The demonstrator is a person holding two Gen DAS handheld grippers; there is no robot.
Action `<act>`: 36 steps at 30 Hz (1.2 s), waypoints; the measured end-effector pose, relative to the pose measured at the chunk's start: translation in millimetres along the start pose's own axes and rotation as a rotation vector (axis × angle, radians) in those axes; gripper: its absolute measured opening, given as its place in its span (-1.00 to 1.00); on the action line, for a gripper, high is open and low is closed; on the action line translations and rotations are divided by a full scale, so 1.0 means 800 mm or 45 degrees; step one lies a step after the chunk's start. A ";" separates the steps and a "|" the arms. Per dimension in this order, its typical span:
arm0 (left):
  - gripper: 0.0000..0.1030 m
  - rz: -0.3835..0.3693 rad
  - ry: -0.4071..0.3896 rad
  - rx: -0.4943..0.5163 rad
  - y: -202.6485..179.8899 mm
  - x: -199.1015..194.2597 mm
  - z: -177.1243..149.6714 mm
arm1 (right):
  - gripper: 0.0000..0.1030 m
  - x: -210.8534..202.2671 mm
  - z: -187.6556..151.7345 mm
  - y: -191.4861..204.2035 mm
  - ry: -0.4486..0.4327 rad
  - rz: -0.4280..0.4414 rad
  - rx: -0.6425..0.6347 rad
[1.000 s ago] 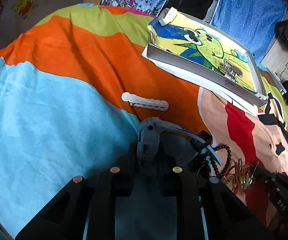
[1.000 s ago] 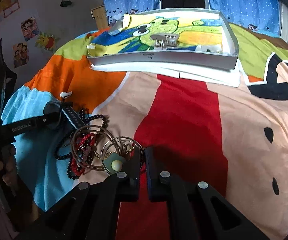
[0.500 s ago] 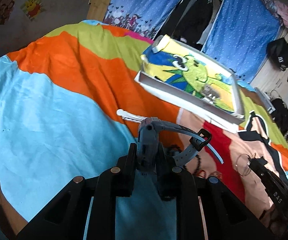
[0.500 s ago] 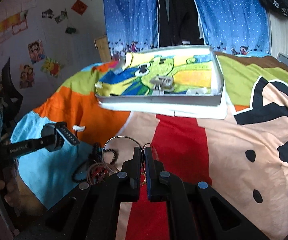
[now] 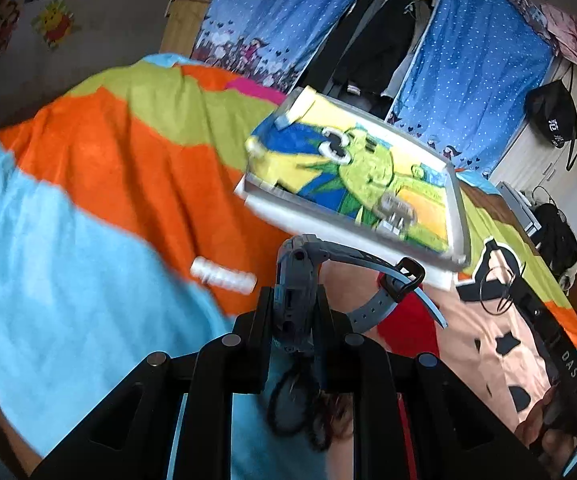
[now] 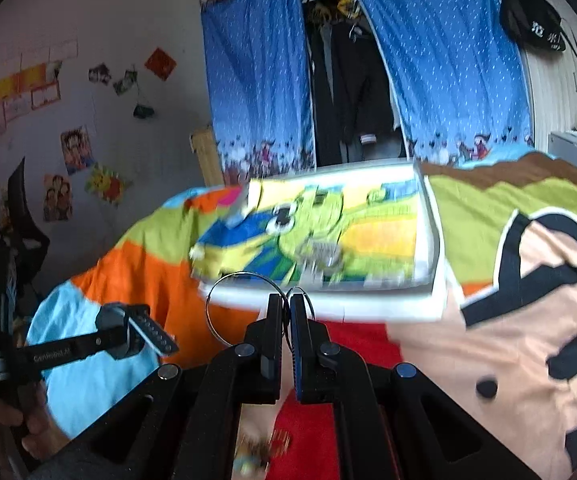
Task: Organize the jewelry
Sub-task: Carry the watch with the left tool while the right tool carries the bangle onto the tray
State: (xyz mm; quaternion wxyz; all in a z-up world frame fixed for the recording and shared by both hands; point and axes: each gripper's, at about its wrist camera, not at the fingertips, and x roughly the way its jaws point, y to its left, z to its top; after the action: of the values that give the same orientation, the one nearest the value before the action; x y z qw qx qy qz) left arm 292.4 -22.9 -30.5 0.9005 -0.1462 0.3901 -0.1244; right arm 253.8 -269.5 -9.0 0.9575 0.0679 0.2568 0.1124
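My left gripper [image 5: 294, 300] is shut on a grey wristwatch [image 5: 300, 276] and holds it above the bed, its strap [image 5: 388, 280] curling to the right. My right gripper [image 6: 286, 304] is shut on thin metal bangles [image 6: 224, 292] lifted off the blanket. The white tray [image 5: 344, 220] with a green cartoon lining lies ahead and holds a grey hair claw [image 5: 398, 208]; the tray also shows in the right wrist view [image 6: 428, 240]. A white hair clip [image 5: 222, 276] lies on the orange stripe. Dark beads [image 5: 288, 408] lie below my left gripper.
The bed has a colourful blanket [image 5: 88, 208]. Blue curtains [image 6: 256, 80] and hanging clothes stand behind the tray. The left gripper with the watch [image 6: 140, 328] shows at the left of the right wrist view. More jewellery [image 6: 256, 448] lies below my right gripper.
Both grippers have risen from the jewellery pile and moved toward the tray. The left carries the watch up; the right has lifted the bangles off the blanket.
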 end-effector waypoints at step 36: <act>-0.13 0.173 0.108 0.002 -0.033 0.209 0.111 | -0.79 0.181 0.022 -0.122 0.172 -0.164 0.161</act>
State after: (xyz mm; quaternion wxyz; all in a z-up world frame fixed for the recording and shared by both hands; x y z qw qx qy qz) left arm 466.2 -89.1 -74.7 0.8897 -0.1135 0.4368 -0.0694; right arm 402.7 -328.9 -81.3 0.9370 0.1039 0.3312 0.0383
